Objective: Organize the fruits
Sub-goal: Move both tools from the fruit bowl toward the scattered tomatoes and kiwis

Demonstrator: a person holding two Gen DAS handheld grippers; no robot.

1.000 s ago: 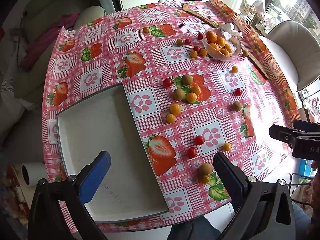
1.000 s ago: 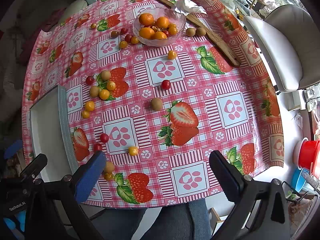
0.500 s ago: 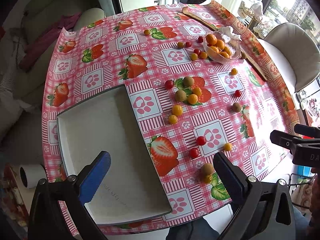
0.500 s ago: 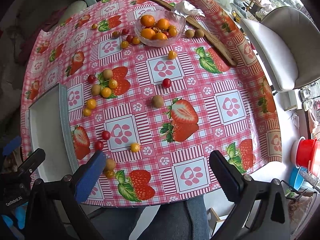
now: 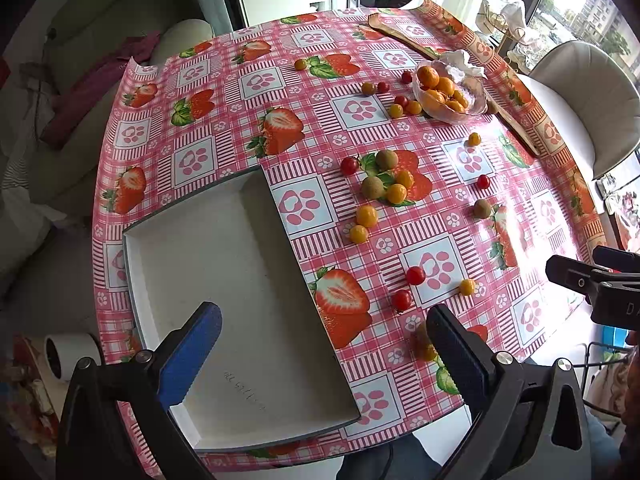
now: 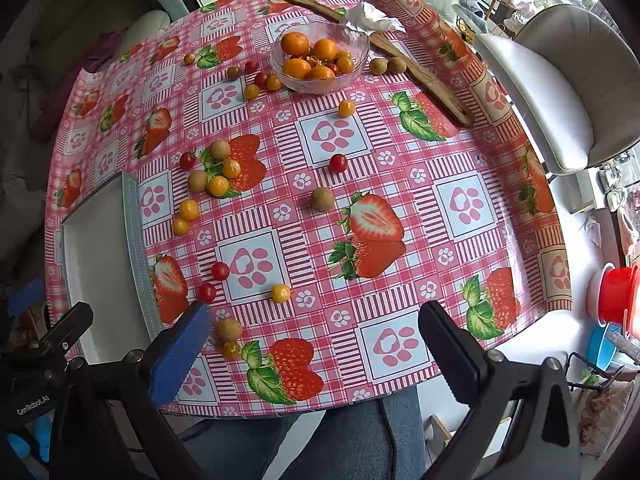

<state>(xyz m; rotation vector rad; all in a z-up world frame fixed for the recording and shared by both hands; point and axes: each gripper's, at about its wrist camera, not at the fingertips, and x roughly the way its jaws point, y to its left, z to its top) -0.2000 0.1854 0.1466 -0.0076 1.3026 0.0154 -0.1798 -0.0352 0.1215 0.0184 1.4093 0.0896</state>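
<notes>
Both grippers, left gripper (image 5: 320, 354) and right gripper (image 6: 316, 350), had lifted back a little, jaws spread and empty, so picking hadn't started; small round fruits (image 6: 226, 328) lay loose on the pink tabletop (image 6: 460, 204) beside the bare white tray (image 5: 224, 280).

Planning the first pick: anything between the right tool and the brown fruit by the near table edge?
Nothing visible. The right tool hangs open above the near edge; the brown fruit sits beside its blue finger, a small yellow fruit touching it.
</notes>
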